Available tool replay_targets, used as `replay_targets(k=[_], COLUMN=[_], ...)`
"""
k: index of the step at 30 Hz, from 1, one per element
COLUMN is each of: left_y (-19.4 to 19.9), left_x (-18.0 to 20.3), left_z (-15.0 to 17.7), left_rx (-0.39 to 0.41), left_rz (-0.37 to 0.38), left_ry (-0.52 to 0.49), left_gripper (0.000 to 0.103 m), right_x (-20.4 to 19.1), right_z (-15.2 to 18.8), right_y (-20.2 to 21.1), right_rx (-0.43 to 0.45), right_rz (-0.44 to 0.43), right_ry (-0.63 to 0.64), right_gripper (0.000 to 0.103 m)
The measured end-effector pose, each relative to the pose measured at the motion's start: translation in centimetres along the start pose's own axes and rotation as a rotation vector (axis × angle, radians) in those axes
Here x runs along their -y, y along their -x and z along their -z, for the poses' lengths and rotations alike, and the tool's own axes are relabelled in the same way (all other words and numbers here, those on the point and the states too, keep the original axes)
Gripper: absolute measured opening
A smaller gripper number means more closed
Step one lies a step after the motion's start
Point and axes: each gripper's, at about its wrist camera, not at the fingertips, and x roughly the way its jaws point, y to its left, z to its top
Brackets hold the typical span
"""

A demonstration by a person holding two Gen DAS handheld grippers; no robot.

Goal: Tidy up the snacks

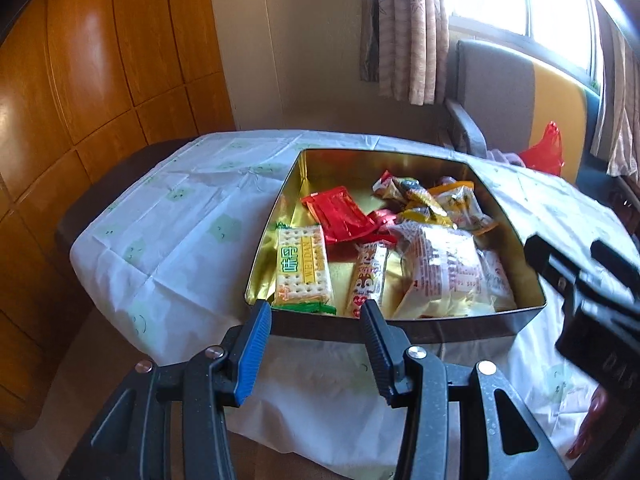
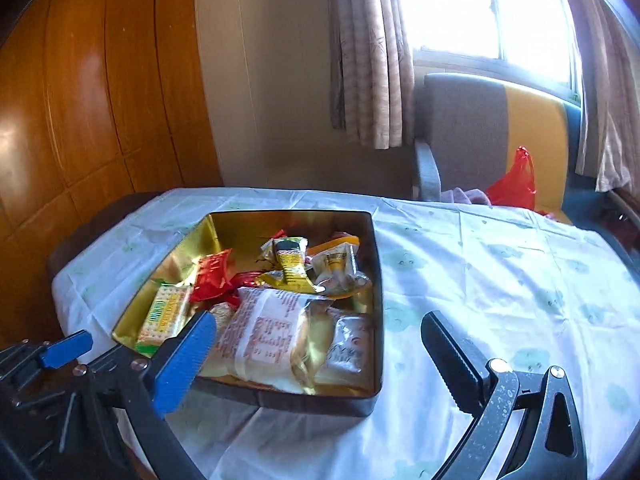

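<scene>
A rectangular metal tin (image 1: 404, 326) (image 2: 378, 280) with a gold inside stands on the cloth-covered table. It holds several snacks: a cracker pack (image 1: 302, 266) (image 2: 162, 318), a red packet (image 1: 340, 214) (image 2: 214, 274), a large white bread pack (image 1: 444, 270) (image 2: 272, 340) and small yellow packets (image 1: 426, 200) (image 2: 290, 258). My left gripper (image 1: 316, 312) is open and empty at the tin's near wall. My right gripper (image 2: 316, 340) is open wide and empty over the tin's near right corner; it also shows in the left wrist view (image 1: 580, 264).
The table carries a white cloth with green prints (image 1: 180, 216) (image 2: 500, 280). An armchair (image 1: 500, 88) (image 2: 480, 132) with a red plastic bag (image 1: 544, 152) (image 2: 516, 180) stands behind it under a curtained window. A wooden wardrobe (image 1: 80, 60) is on the left.
</scene>
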Motion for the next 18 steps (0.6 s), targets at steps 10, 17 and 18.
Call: replay_targets(k=[10,17,18], left_y=[0.7,1.3,1.4], left_x=[0.1,-0.2,-0.1], left_z=[-0.2,-0.1,-0.1], left_rx=[0.024,0.046,0.047], left_rz=[0.048,0.062,0.061], left_ry=[0.013,0.034,0.031], left_gripper=[0.047,0.047,0.047], right_x=[-0.2,-0.2,-0.3], right_z=[0.7,1.2,1.2], right_y=[0.8,0.2,0.2], right_rx=[0.031,0.005,0.005], right_rz=[0.000,0.041,0.044], right_ry=[-0.019,-0.012,-0.010], right_gripper=[0.103,0.103,0.103])
